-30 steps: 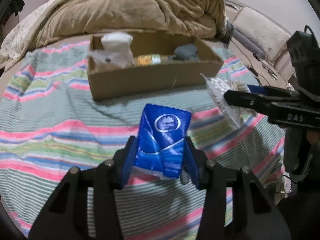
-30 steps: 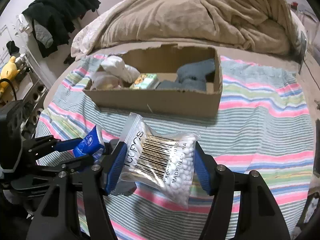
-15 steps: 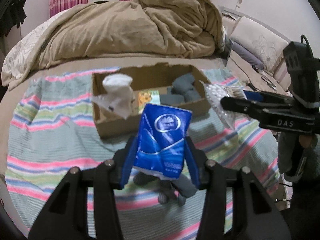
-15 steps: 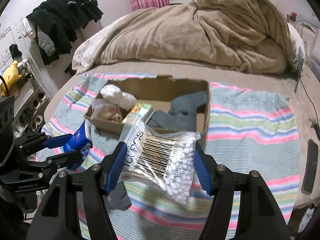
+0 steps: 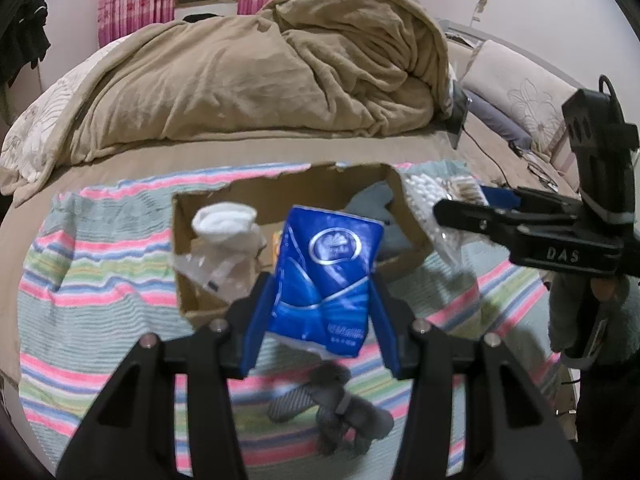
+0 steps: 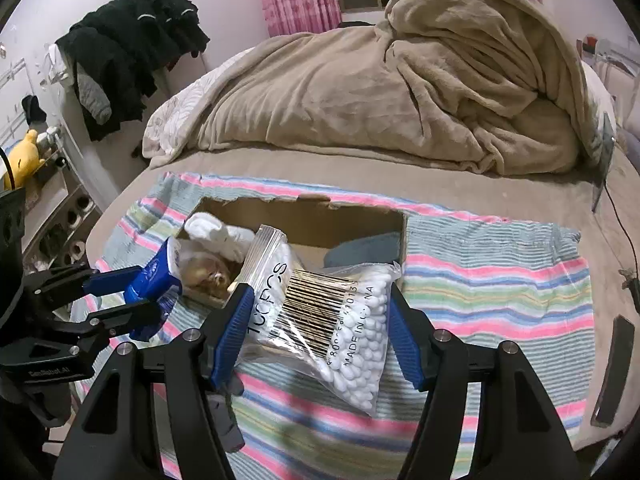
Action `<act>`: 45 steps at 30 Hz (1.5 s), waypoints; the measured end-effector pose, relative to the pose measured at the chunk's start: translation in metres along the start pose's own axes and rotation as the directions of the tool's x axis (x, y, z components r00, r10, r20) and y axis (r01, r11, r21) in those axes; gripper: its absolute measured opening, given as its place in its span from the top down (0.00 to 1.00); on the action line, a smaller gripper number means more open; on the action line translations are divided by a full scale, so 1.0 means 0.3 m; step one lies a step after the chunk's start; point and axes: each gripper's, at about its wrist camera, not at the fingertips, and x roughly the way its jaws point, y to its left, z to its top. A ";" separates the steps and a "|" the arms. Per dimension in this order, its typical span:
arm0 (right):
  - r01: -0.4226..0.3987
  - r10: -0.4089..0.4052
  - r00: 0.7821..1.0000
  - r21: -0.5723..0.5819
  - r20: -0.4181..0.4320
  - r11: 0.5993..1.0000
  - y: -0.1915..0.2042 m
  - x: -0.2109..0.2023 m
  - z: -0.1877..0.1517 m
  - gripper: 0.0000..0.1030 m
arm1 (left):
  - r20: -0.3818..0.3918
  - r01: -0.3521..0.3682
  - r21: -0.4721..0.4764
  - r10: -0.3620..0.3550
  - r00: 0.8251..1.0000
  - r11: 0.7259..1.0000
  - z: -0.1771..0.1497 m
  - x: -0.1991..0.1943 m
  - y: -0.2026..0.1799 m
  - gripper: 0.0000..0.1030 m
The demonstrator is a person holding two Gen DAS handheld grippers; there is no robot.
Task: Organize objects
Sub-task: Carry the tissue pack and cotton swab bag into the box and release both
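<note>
Two hand-held grippers, each loaded, above a bed.

Left hand-held gripper (image 5: 322, 300): blue pads pinching a blue tissue pack (image 5: 326, 276) by its sides, pack upright and clear of the bedding. Ahead of its fingertips, a cardboard box (image 5: 182, 280) with a torn rim, resting on a striped towel (image 5: 88, 280). Below and just behind the pack, a grey glove (image 5: 336, 404) lying on the towel.

Right hand-held gripper (image 6: 320, 328): pads clamped on a clear zip bag of cotton swabs (image 6: 332, 320), barcode label facing the camera, bag held off the towel. Ahead of it, the same box, holding white socks (image 6: 216, 234) at its left end, a crumpled clear bag beside them, and grey-blue cloth (image 6: 368, 250) at its right end.

Beyond the box: a heaped tan blanket (image 6: 400, 92).
</note>
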 end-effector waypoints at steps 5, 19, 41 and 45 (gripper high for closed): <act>0.003 -0.003 1.000 0.002 0.006 1.000 -0.033 0.010 0.024 0.34 | -0.010 0.006 0.005 -0.005 1.000 1.000 0.035 0.070 -0.018 0.53; 0.007 -0.008 1.000 0.028 0.020 1.000 -0.097 0.054 0.061 0.34 | -0.063 0.050 -0.034 -0.052 0.997 0.998 0.120 0.271 -0.045 0.52; -0.024 0.025 1.000 0.014 -0.020 1.000 -0.105 0.213 0.086 0.34 | -0.055 0.066 -0.097 -0.071 0.996 0.993 0.127 0.243 0.013 0.35; -0.025 0.025 0.998 0.002 -0.052 1.000 -0.085 0.255 0.065 0.34 | -0.041 0.058 -0.110 -0.063 0.997 0.992 0.105 0.197 0.048 0.33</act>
